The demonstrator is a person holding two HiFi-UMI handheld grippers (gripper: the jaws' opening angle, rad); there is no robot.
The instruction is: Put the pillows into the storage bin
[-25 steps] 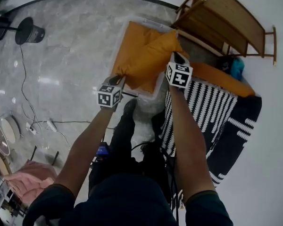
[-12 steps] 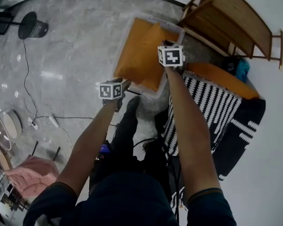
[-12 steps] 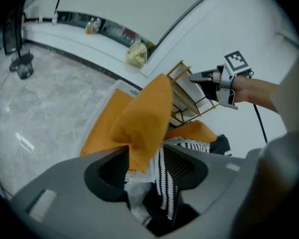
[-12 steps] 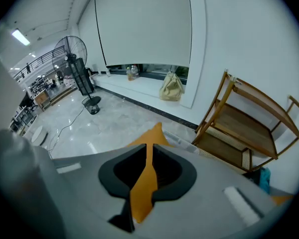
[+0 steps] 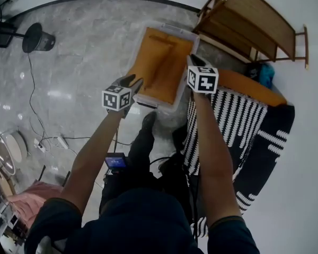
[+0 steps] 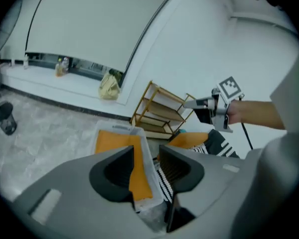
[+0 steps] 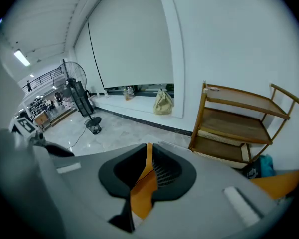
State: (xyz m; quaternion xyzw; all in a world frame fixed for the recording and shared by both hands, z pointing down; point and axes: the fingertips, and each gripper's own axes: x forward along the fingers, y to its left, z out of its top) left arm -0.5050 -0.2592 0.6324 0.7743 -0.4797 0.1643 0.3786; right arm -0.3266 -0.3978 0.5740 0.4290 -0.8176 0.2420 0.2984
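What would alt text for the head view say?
From above: an orange pillow lies in a clear bin on a marble floor. The left tongs, just opened, hover empty at its near corner; the right tongs pinch the pillow's edge. A wooden shelf stands to the right.

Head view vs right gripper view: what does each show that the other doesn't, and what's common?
Only the head view: the storage bin with the orange pillow lying in it, and the striped blanket beside the bin.

Only the right gripper view: the right gripper close up, its jaws shut on a fold of orange pillow fabric.

Both: the wooden shelf, the standing fan, the pale bag by the wall, and the marble floor.
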